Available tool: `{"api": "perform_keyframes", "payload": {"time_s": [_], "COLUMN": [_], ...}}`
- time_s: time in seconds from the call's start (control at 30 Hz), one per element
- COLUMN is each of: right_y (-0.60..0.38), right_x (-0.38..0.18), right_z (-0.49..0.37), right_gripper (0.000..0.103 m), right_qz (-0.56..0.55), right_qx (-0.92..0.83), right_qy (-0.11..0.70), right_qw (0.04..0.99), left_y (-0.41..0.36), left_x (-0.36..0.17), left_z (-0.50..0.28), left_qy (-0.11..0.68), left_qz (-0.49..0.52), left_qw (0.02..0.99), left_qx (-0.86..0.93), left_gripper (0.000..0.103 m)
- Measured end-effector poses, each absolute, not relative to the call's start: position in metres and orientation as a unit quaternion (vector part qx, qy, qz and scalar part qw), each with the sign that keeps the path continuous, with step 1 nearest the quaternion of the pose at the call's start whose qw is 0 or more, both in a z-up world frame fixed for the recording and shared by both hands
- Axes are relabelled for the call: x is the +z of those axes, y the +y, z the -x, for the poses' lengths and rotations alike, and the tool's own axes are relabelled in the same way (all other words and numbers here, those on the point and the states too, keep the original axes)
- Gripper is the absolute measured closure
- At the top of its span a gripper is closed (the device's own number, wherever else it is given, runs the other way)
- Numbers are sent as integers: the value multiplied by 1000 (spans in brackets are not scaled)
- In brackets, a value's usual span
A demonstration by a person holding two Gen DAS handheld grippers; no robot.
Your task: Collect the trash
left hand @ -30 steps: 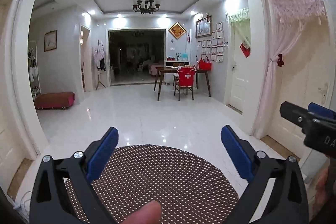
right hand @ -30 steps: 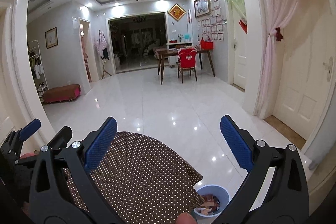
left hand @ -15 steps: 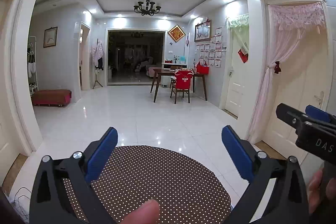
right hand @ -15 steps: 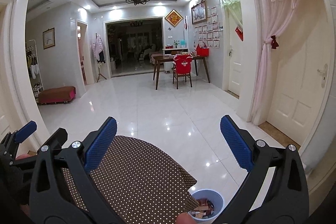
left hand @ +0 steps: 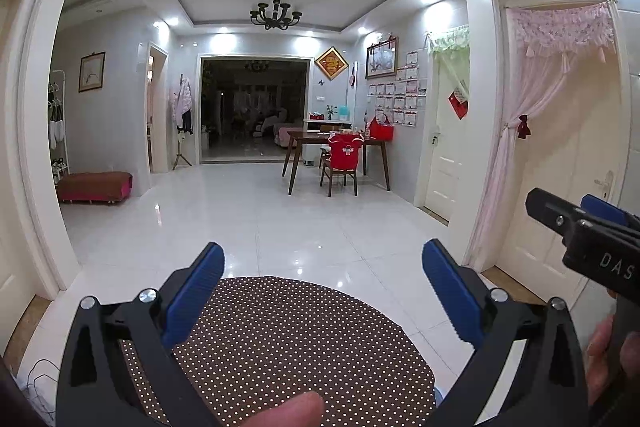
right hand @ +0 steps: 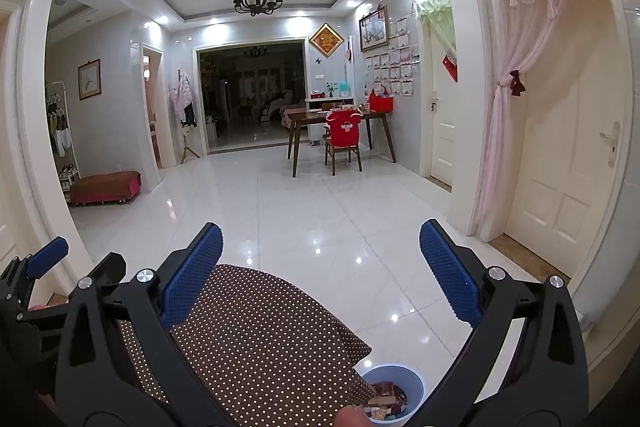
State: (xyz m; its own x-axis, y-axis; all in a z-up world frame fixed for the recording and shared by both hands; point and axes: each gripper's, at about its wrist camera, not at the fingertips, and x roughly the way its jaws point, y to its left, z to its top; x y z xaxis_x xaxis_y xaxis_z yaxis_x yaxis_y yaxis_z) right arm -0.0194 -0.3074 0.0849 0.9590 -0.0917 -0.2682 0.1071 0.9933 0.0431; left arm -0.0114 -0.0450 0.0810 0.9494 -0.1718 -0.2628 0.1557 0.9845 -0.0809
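Right wrist: hand-held gripper (right hand: 320, 275) level, jaws spread.

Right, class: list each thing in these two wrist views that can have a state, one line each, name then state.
left gripper: open, holding nothing.
right gripper: open, holding nothing.
blue bin: upright on the floor, no lid showing, wrappers inside.
polka-dot table: bare where visible.
white door: closed.
pink curtain: tied back.
chandelier: unlit.

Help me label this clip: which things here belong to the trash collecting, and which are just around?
Job: blue bin with wrappers in it; left tongs and right tongs, both open, empty.
Around: dotted tablecloth, dining table, red-covered chair, bench.
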Motion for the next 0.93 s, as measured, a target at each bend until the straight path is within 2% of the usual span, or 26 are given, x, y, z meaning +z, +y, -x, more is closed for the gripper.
{"api": "perform_keyframes", "payload": {"time_s": [0.93], "right_y": [-312], "right_x": [85], "right_z": [22], "right_gripper": [6], "right_qz": [-32], "right_qx": [-52], "right_qy": [137], "right_qw": [989], "left_y": [-39], "left_x": [78], "left_z": [10], "left_qy": [138], "left_qz": [24], "left_qw": [986], "left_qx": [-92], "left_gripper": [6]}}
